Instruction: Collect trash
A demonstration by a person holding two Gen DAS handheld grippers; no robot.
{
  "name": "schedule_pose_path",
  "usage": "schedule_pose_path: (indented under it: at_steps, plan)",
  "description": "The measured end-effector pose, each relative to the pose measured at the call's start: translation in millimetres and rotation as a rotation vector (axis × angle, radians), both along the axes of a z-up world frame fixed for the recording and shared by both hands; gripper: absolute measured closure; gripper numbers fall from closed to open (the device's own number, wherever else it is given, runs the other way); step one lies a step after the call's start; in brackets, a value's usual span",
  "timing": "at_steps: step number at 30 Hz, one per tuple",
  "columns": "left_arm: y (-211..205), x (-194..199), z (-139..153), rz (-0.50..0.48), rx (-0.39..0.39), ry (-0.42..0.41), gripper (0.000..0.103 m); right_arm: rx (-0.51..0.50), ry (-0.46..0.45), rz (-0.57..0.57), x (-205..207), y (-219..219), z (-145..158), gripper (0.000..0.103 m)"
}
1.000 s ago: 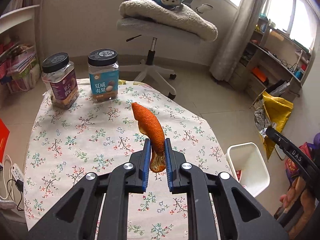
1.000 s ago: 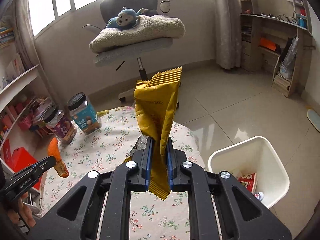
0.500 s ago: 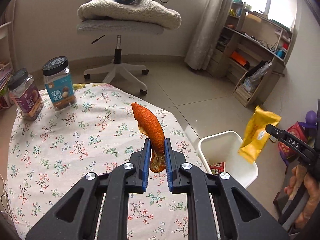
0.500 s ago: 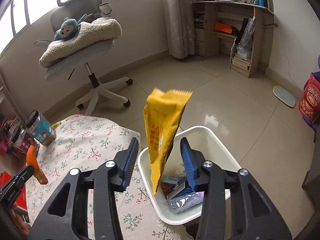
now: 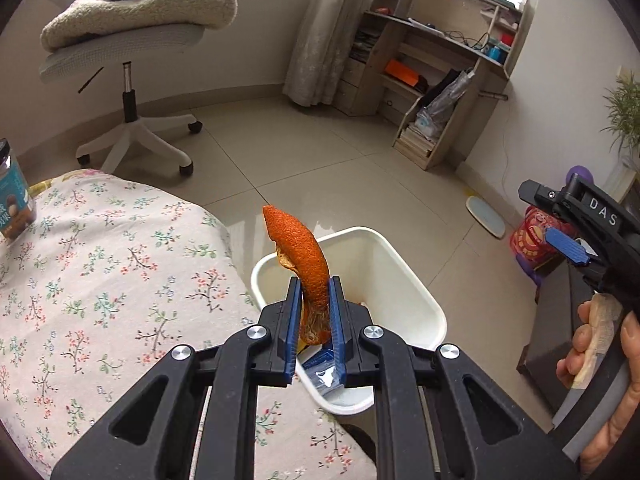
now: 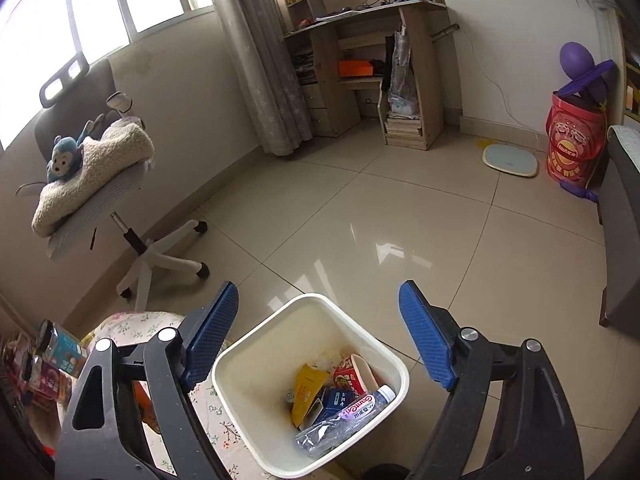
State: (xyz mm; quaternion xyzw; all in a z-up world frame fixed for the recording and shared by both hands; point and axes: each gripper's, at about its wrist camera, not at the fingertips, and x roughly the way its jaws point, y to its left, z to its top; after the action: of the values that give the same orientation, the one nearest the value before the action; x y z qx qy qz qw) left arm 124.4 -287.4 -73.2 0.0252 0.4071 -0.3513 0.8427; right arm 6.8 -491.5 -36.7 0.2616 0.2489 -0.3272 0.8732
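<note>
My left gripper (image 5: 314, 312) is shut on a curved strip of orange peel (image 5: 301, 252) and holds it upright over the near rim of the white trash bin (image 5: 400, 264). My right gripper (image 6: 316, 340) is open and empty above the same bin (image 6: 240, 392). The yellow snack bag (image 6: 306, 390) lies inside the bin among a plastic bottle, a red cup and a blue carton. The right gripper also shows at the right edge of the left wrist view (image 5: 568, 240), with a hand on its handle.
A table with a floral cloth (image 5: 100, 280) stands left of the bin, with a jar (image 5: 12, 200) on its far edge. An office chair (image 5: 132, 40) with a blanket and a toy monkey stands behind. Shelves (image 5: 432, 80) and a red bucket (image 6: 572, 148) line the walls.
The right gripper opened wide and the yellow bag dropped into the bin. The left gripper swung right with the peel, from over the table to over the bin.
</note>
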Motion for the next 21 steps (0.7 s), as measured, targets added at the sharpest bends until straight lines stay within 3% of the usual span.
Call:
schedule_pose_path:
  at_steps: [5,7,8,9,11,15,18,21]
  plan:
    - [-45,-3,-7,-0.074,-0.032,0.059,0.087,0.019,-0.025,-0.059,-17,-20,-1,0.022]
    - [-56,-1,-7,-0.089,-0.047,0.092,0.067,0.006,-0.03,-0.08,-21,-21,1,0.021]
    - [-58,0,-6,-0.085,-0.052,0.099,0.049,-0.005,-0.033,-0.088,-22,-20,2,0.019]
    - [-57,0,-3,-0.074,-0.055,0.094,0.043,-0.016,-0.034,-0.093,-23,-19,4,0.018]
    - [-51,-1,4,-0.066,-0.052,0.067,0.041,-0.045,-0.024,-0.096,-24,-13,7,0.016]
    - [-24,-3,22,0.017,-0.011,-0.028,0.025,-0.106,-0.025,-0.068,-18,4,17,0.012]
    - [8,-9,44,0.139,0.013,-0.157,0.011,-0.194,-0.061,-0.053,-19,28,29,0.007]
    - [43,-22,71,0.26,0.015,-0.305,0.007,-0.268,-0.099,-0.026,-19,57,40,0.007]
